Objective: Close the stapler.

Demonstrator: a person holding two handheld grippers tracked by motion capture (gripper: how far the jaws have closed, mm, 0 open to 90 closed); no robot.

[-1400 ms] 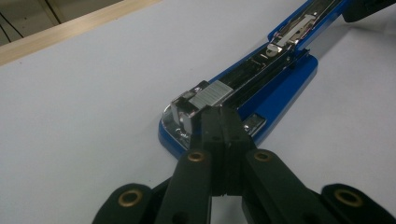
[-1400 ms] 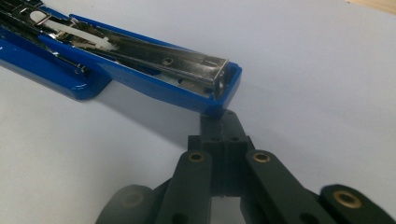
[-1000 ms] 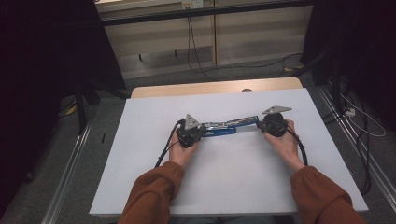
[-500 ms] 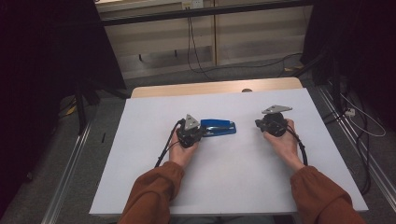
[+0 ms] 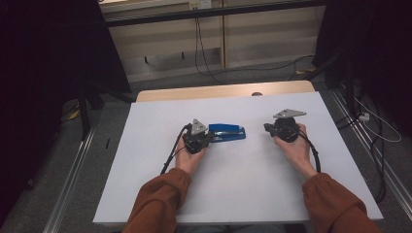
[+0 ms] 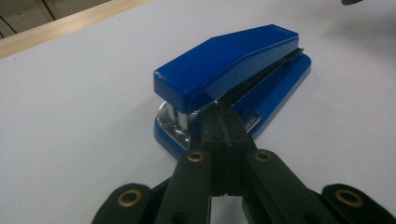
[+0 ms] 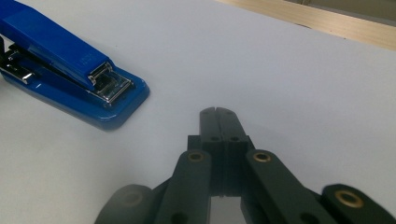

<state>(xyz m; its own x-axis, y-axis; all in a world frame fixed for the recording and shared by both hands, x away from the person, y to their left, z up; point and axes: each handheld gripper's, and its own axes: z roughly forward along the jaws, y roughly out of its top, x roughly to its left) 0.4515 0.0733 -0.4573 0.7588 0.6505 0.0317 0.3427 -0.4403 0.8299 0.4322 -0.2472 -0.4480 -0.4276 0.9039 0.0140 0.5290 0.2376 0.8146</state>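
One stapler (image 5: 227,132): blue, lying flat on the white surface (image 5: 243,194), a little left of the middle in the high view, long axis running left to right.
Stapler, near end: in the left gripper view (image 6: 229,74) its hinge end with the chrome spring part faces the camera; the top arm is down over the base.
Stapler, far end: in the right gripper view (image 7: 70,70) the stapling end with its chrome plate points toward that gripper.
Left gripper (image 5: 208,137): held by the left hand (image 5: 188,158) at the stapler's left end, pointing right along it.
Left jaws: pressed together; in the left gripper view (image 6: 223,122) the tips sit at the stapler's hinge end, against the gap between top arm and base. Whether they pinch any part of it cannot be told; nothing shows between them.
Right gripper (image 5: 267,127): held by the right hand (image 5: 294,148), to the right of the stapler and well apart from it, pointing left.
Right jaws: pressed together with nothing between them, tips over bare white surface (image 7: 217,112).
Surface: a white sheet over a wooden top, whose pale edge (image 5: 218,91) shows at the far side.
Sleeves: rust-coloured, on both forearms (image 5: 160,204), coming in from the bottom of the high view.
Cables: a black one trails from each gripper back along the wrist (image 5: 170,155).
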